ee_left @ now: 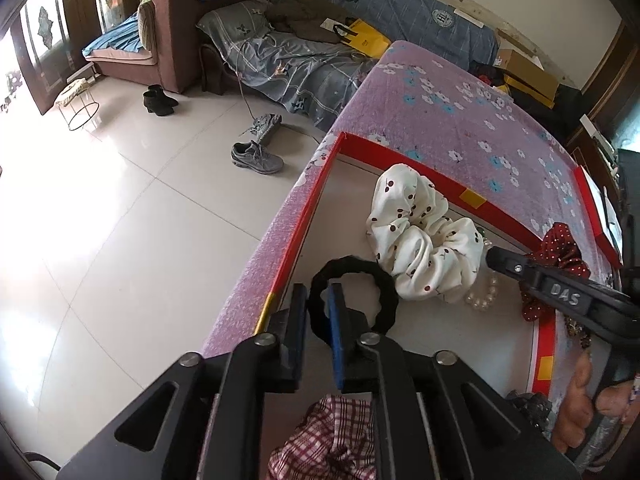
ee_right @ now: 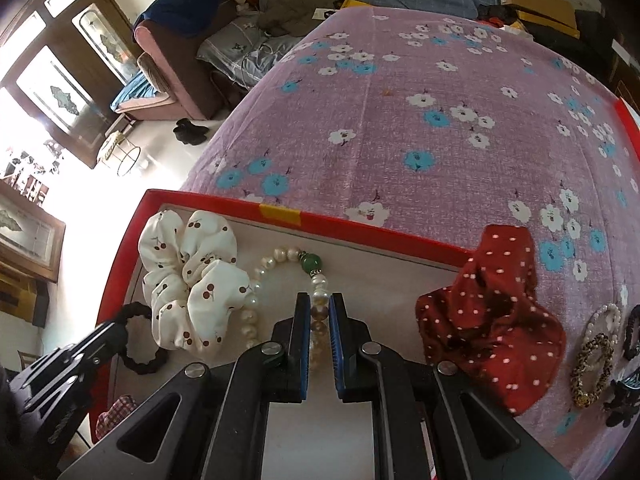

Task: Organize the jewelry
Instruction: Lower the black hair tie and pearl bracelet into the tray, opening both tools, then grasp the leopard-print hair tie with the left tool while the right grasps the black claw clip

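Note:
A shallow red box [ee_right: 360, 229] with a pale floor sits on the purple flowered tablecloth [ee_right: 400, 120]. Inside lie a white cherry-print scrunchie [ee_right: 188, 280], a black hair tie [ee_left: 360, 264] and a pearl bracelet [ee_right: 280, 258] with a green bead. My left gripper [ee_left: 318, 294] stands over the box's left side with its jaws slightly apart; one side of the black tie passes between the fingers, and the tie rests on the box floor. My right gripper [ee_right: 320, 300] is shut on the bracelet's near strand. A red polka-dot scrunchie [ee_right: 488, 320] drapes over the box's right edge.
On the cloth to the right lie a leopard-print hair tie [ee_right: 592, 368], another pearl bracelet [ee_right: 604, 318] and dark hair ties [ee_right: 634, 332]. A plaid scrunchie [ee_left: 324, 440] lies under the left gripper. The table's left edge drops to a tiled floor [ee_left: 120, 240]. A hand [ee_left: 580, 400] holds the right gripper.

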